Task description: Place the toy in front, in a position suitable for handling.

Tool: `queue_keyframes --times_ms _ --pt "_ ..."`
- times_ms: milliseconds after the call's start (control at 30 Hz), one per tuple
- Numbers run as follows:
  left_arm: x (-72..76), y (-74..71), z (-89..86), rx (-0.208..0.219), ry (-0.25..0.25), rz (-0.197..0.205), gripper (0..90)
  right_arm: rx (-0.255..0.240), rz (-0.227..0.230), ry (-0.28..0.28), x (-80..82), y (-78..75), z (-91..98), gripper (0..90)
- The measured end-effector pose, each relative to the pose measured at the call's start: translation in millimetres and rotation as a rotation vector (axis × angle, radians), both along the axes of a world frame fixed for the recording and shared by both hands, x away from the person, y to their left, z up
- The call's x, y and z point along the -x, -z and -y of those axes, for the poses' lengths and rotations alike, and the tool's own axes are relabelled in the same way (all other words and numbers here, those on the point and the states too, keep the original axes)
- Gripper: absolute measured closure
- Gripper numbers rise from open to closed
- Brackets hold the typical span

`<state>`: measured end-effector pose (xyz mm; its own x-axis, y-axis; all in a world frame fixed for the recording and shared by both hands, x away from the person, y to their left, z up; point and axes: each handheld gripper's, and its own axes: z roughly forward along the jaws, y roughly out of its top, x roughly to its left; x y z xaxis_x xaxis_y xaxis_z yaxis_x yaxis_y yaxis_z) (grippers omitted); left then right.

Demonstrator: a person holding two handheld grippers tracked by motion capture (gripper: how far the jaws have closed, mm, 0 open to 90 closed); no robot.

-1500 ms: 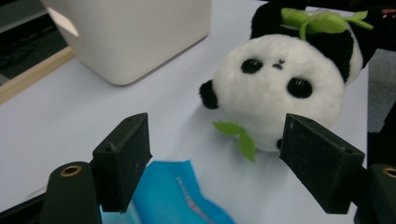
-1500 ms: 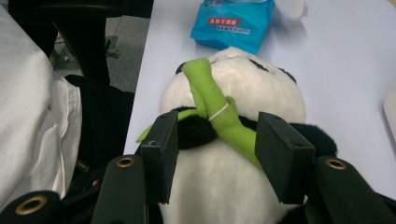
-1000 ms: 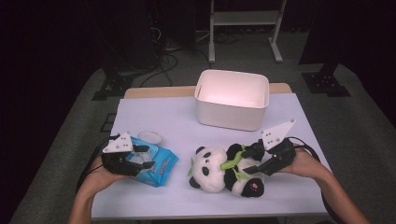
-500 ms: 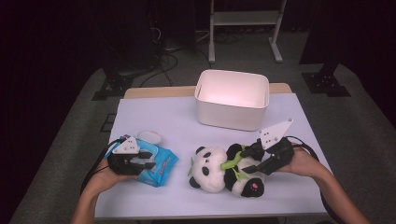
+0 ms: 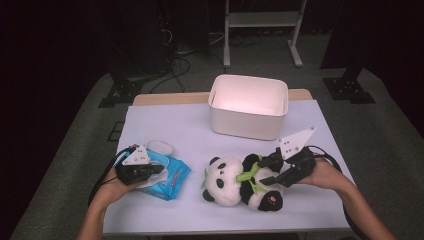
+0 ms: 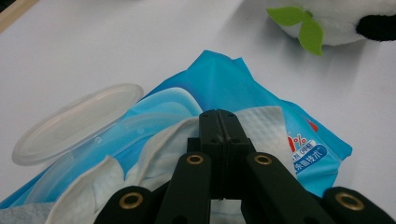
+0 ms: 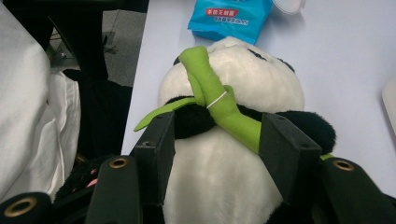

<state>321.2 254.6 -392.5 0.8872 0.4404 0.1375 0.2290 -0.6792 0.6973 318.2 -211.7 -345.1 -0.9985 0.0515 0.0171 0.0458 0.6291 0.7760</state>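
Left gripper (image 6: 218, 122) just closed, clenched on white wet wipe (image 6: 261, 123) protruding from blue plastic wipe packet (image 5: 170, 176) at table's near-left, clear flip lid (image 6: 74, 122) open; evidently for drawing a sheet. Right gripper (image 7: 217, 140) clamped around black-and-white plush panda (image 5: 235, 180) with green bamboo, near-right, probably steadying it for wiping.

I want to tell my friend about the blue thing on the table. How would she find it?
Start at the white bin at the back of the table, then look to the front left. Beside the plush panda lies a blue wet-wipe pack, crinkly, its clear lid flipped open and a white wipe pulled out, pinched in the left gripper.
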Motion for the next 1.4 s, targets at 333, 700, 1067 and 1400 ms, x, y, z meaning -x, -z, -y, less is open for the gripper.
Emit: queue_keyframes --times_ms 333,700,1067,1400 --pt "0.5 -2.0 -2.7 0.021 0.008 -0.022 69.3 -0.006 0.0 0.003 0.3 0.3 2.8 44.6" --pt "-0.8 5.8 1.5 0.034 0.011 -0.021 46.5 -0.005 -0.006 -0.005 0.9 0.9 1.4 44.7" --pt "-3.2 7.5 1.3 -0.008 -0.012 0.031 68.3 -0.008 -0.005 -0.018 0.8 1.5 -1.9 44.7" --pt "-2.2 -0.3 1.3 0.002 0.011 0.022 87.8 -0.017 -0.006 -0.007 -1.1 0.8 1.2 44.6"
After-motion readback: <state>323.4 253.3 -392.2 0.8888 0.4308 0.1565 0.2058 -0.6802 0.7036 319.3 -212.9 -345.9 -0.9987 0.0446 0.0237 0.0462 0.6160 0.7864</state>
